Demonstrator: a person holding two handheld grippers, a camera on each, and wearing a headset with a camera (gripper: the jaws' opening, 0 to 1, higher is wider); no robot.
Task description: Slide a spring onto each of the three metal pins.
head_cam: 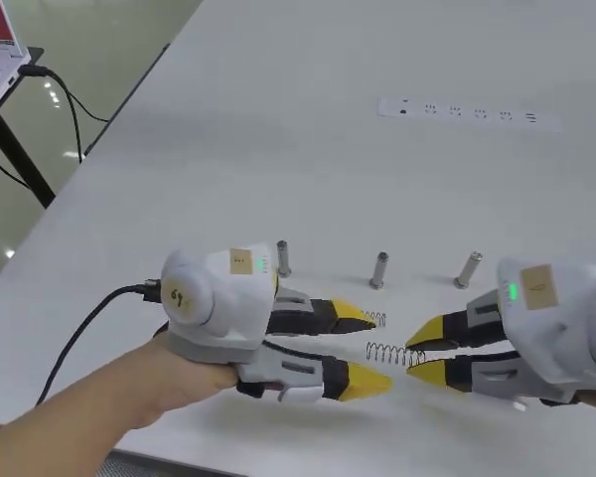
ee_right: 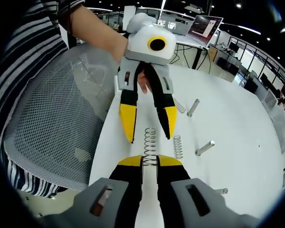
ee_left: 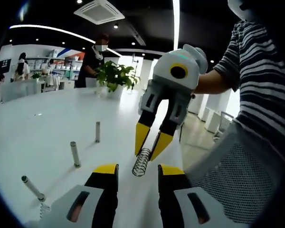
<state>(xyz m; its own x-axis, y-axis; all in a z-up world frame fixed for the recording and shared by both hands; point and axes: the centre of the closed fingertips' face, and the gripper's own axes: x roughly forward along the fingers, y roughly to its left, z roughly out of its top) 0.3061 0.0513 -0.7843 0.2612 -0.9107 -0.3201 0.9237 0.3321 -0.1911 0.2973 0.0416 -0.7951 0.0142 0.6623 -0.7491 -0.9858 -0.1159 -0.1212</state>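
Wide open, the left gripper (head_cam: pixel 366 348), held in a hand (head_cam: pixel 179 383) close to the desk's (head_cam: pixel 278 149) near edge, points toward the right with its yellow-tipped jaws well apart. The free end of a spring (head_cam: pixel 389 352) lies level between them; whether it touches either jaw cannot be told. A second spring (head_cam: pixel 375 319) lies on the desk just beside the tip of the jaw farther from the near edge. To the right, the right gripper (head_cam: pixel 410 356) faces the left one tip to tip, its jaws drawn narrow and pinching the other end of the first spring, as the right gripper view shows. Farther in from the near edge, three metal pins (head_cam: pixel 379 270) stand in a row running left to right, apart from both grippers. A white power strip (head_cam: pixel 467 112) lies toward the far edge on the right.
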